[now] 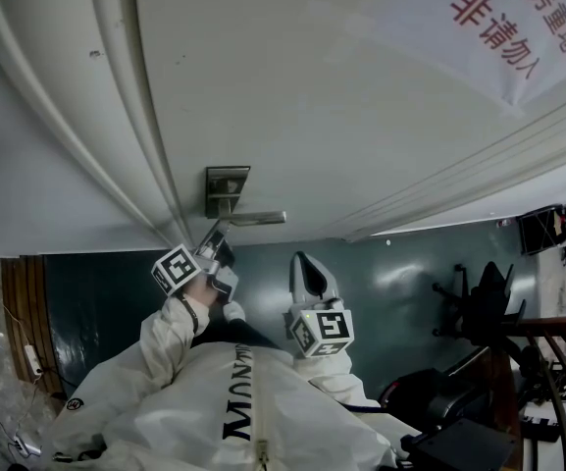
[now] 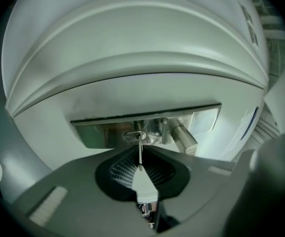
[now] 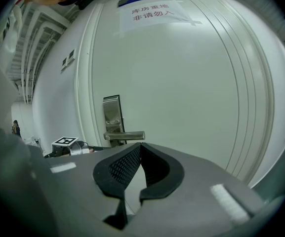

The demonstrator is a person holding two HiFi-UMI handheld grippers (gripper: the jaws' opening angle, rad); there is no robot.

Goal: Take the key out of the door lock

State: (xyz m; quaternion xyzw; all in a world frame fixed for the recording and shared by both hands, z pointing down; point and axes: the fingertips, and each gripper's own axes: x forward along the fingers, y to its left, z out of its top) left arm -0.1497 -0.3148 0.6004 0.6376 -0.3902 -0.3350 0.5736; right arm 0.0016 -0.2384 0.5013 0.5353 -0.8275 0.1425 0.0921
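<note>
Nearest the lens in the left gripper view: left gripper [image 2: 140,169], jaws drawn together on the key [image 2: 140,154], ribbed pads clamping its outer end. Seen edge-on as a thin metal blade, running straight from the pad tips into the keyhole [image 2: 134,136] of the lock plate [image 2: 95,132]. Seated in the lock; not yet withdrawn.

Handling, as judged: small, light, rigid metal. Smooth and thin, so liable to slip or twist between the pads. Best held on the flat head, faces square to the pads, as appears to be the case now. Pull straight out along the blade axis. Avoid side load: risk of binding or bending the blade.

Just beside the keyhole: lever handle [image 2: 184,138], clear of the jaws. Behind the plate: white panelled door [image 2: 132,58].

Right gripper [image 3: 140,147]: jaws closed tip to tip, nothing between them. Held back from the door, facing the lock plate and lever handle, with a paper notice [image 3: 152,11] taped high on the door.

Containers: none in view.
</note>
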